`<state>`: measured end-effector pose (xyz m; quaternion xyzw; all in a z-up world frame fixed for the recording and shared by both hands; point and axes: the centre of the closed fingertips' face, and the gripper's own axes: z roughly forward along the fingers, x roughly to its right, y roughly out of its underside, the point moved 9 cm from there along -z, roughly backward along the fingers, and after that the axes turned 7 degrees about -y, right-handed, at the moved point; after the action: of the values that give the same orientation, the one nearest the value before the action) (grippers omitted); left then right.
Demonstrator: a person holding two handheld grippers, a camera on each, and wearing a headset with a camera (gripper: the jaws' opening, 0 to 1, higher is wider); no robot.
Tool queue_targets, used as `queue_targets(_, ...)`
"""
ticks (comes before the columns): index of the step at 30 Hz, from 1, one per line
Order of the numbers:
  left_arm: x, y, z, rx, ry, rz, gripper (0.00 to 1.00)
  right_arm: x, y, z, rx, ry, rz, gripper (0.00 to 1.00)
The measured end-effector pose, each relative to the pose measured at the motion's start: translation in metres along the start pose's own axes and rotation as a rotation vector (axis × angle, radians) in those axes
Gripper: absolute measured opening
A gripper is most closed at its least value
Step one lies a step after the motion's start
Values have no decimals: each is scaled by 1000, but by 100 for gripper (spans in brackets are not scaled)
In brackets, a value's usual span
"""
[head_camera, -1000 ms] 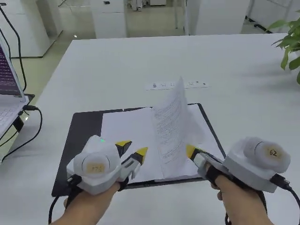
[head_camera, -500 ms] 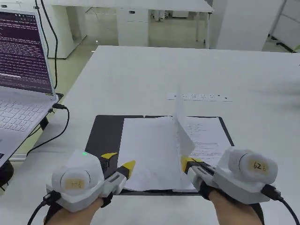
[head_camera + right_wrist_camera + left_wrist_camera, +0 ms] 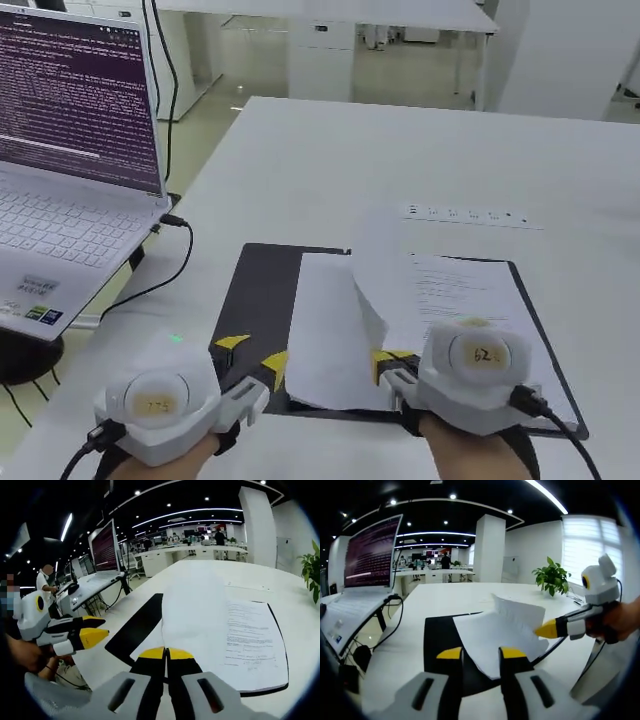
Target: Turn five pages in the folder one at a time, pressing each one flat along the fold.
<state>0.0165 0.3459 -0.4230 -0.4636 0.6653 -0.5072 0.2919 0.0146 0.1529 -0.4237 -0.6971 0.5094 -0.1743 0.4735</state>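
Observation:
A black folder [image 3: 262, 290] lies open on the white table, with a printed page [image 3: 465, 290] flat on its right half. One white page [image 3: 378, 275] is lifted and curls over toward the left. My right gripper [image 3: 385, 362] is shut on that page's lower edge; in the right gripper view the page [image 3: 192, 610] rises straight from the closed yellow tips [image 3: 166, 653]. My left gripper [image 3: 253, 352] hovers open at the folder's near left corner, holding nothing. In the left gripper view its jaws [image 3: 481, 653] stand apart before the lifted page [image 3: 510, 625], with the right gripper [image 3: 570, 625] at that page's edge.
An open laptop [image 3: 70, 150] stands at the left on a stand, its black cable [image 3: 170, 270] trailing beside the folder. A white power strip [image 3: 470, 214] lies behind the folder. A potted plant [image 3: 551, 577] sits at the far table end. A person [image 3: 47, 577] stands in the background.
My right gripper has carried the lifted page leftward over the fold, from upright to leaning left. The left gripper has hardly moved. The head camera has swung left, bringing the laptop into view.

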Motion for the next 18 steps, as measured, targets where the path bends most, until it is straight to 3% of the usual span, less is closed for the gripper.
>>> queue_targets(10, -7, 5, -5, -6, -23, -19, 26, -14, 12, 28, -112, -25, -116, 0)
queue_targets(18, -11, 9, -6, -19, -34, -29, 26, -20, 30, 48, -189, -37, -164, 0)
